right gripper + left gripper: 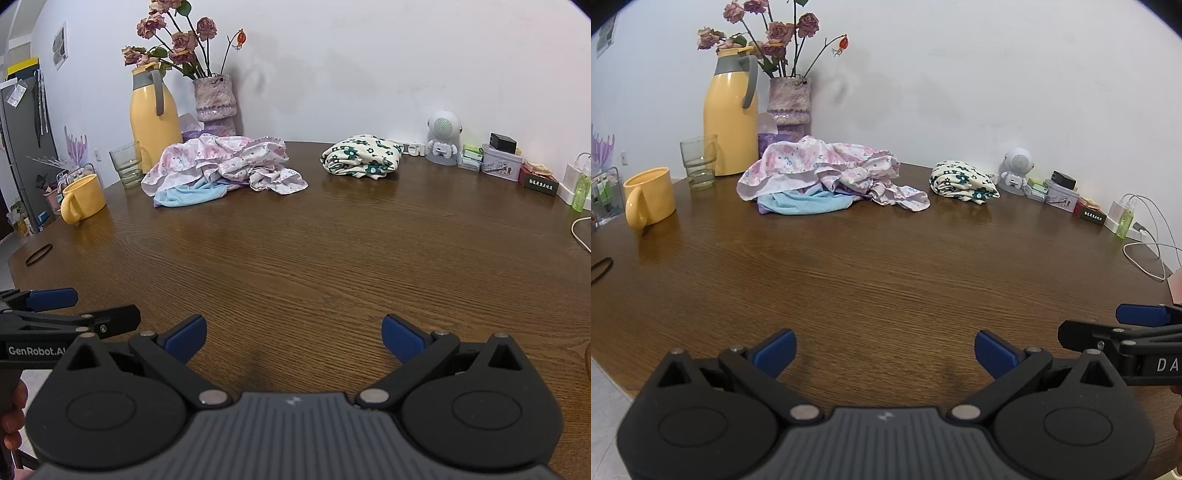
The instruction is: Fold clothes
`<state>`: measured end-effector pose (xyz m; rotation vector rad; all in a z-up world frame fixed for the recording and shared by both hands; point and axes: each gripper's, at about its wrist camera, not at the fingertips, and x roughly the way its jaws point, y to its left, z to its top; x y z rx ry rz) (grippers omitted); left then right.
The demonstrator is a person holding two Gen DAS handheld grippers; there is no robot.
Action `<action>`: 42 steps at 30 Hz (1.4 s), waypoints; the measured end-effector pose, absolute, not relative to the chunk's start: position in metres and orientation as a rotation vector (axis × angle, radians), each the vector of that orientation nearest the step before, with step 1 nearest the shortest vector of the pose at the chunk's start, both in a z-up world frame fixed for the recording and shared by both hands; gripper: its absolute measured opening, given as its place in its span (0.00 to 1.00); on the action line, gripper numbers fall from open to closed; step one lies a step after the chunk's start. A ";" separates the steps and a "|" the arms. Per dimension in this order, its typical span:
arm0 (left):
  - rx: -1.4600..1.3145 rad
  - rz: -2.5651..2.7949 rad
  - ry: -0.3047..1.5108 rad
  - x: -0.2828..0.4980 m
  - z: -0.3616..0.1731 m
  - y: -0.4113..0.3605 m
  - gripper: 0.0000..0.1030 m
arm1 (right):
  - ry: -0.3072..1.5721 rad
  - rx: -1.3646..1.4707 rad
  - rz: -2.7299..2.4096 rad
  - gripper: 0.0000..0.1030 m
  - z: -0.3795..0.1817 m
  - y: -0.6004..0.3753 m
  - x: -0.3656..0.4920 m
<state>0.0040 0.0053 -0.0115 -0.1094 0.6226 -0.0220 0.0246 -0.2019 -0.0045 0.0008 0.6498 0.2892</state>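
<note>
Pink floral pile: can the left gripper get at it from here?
Probably yes. The left gripper is open, and only bare table lies between it and the pink floral pile; the mug stands aside.

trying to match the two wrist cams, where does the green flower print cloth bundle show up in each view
Left wrist view: the green flower print cloth bundle sits right of centre at the far edge of the table, left of the white robot figure.
Right wrist view: the bundle is right of centre, again far back near the wall.
Shared landmark: the yellow thermos jug stands far left in both views.
</note>
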 end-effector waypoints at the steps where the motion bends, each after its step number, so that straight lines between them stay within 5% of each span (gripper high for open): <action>1: -0.111 -0.022 0.624 0.004 -0.012 0.005 1.00 | 0.651 0.000 0.290 1.00 -0.005 -0.202 0.025; 23: -0.076 0.025 0.592 0.064 0.000 0.047 1.00 | 0.621 -0.077 0.370 1.00 0.011 -0.174 0.083; 42: 0.084 0.166 0.649 0.303 0.002 0.150 0.96 | 0.572 -0.327 0.392 0.98 0.026 -0.080 0.363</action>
